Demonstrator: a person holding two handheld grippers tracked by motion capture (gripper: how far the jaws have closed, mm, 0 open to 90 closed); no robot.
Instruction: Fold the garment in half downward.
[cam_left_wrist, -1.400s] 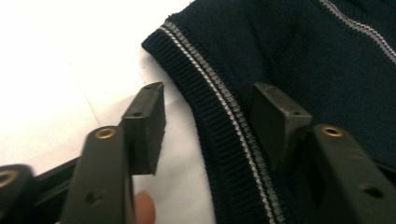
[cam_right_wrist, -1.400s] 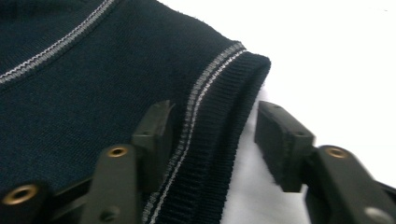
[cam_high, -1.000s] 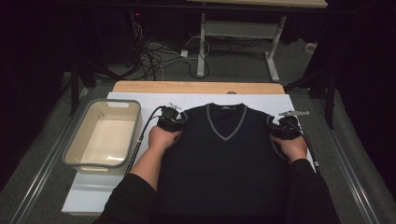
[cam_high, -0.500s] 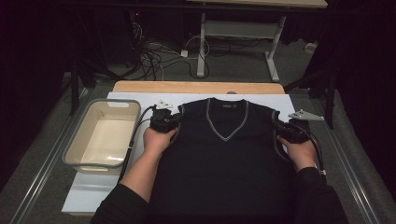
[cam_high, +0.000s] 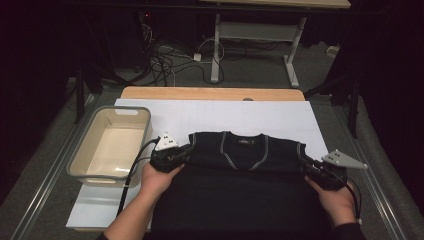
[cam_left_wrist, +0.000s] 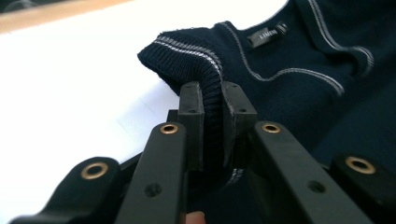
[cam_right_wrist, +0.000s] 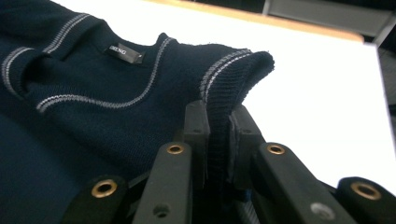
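High view: the navy sweater vest (cam_high: 245, 170) lies on the white sheet (cam_high: 210, 117) at the centre of the table, its shoulder end doubled toward me, with the beige tub (cam_high: 107, 145) off at 9 o'clock. My left gripper (cam_high: 186, 152) bites the vest's shoulder at 9 o'clock of the garment, and my right gripper (cam_high: 306, 167) bites the other shoulder at 3 o'clock. Left gripper view: my jaws are pressed together on the ribbed armhole edge (cam_left_wrist: 212, 121), which bulges up between them, with the neck label (cam_left_wrist: 266, 35) off at 1 o'clock. Right gripper view: the same story, jaws pinching the striped rib (cam_right_wrist: 217, 135), collar label (cam_right_wrist: 125, 52) at 10 o'clock. I judge that I am mid-fold. The risk is uneven pulling: if one hand runs ahead, the fold line will slant and the knit stretch. Both grips hold only the thin edge, so a tug could slip the rib free and let that corner flop back.
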